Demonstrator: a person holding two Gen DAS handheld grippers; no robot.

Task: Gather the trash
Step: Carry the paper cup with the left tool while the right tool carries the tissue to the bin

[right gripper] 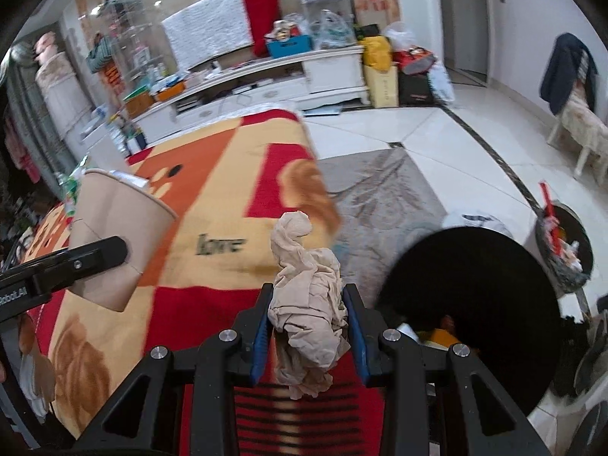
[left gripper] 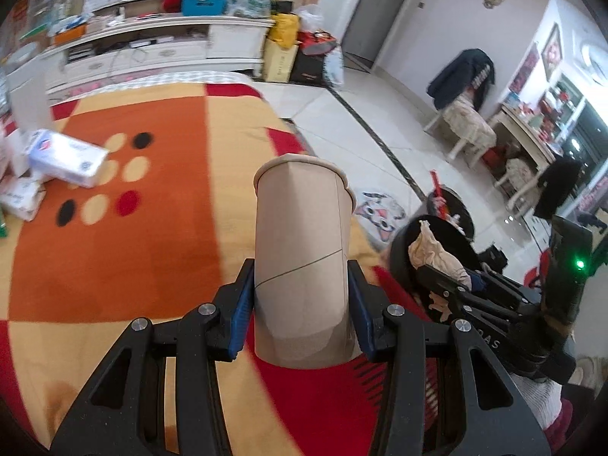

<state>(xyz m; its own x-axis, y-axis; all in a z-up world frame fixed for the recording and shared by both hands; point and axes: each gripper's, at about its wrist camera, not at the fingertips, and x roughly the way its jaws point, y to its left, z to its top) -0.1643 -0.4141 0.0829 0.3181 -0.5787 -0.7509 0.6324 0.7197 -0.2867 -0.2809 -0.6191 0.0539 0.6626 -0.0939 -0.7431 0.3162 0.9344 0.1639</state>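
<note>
My left gripper (left gripper: pixel 302 304) is shut on a tan paper cup (left gripper: pixel 302 262), held above the orange and red blanket (left gripper: pixel 133 266). The cup also shows in the right wrist view (right gripper: pixel 114 239), at the left. My right gripper (right gripper: pixel 308 326) is shut on a crumpled beige paper wad (right gripper: pixel 307 296). It shows in the left wrist view (left gripper: pixel 440 288) too, with the wad (left gripper: pixel 433 250) over the black trash bin (left gripper: pixel 456 235). The bin's dark opening (right gripper: pixel 467 304) lies just right of my right gripper.
Tissue packs (left gripper: pixel 64 157) lie at the blanket's left side. A second black bin (right gripper: pixel 566 250) with red trash stands on the white tile floor (right gripper: pixel 437 133). A white TV cabinet (left gripper: pixel 152 38) and chairs with clothes (left gripper: pixel 463 110) stand farther off.
</note>
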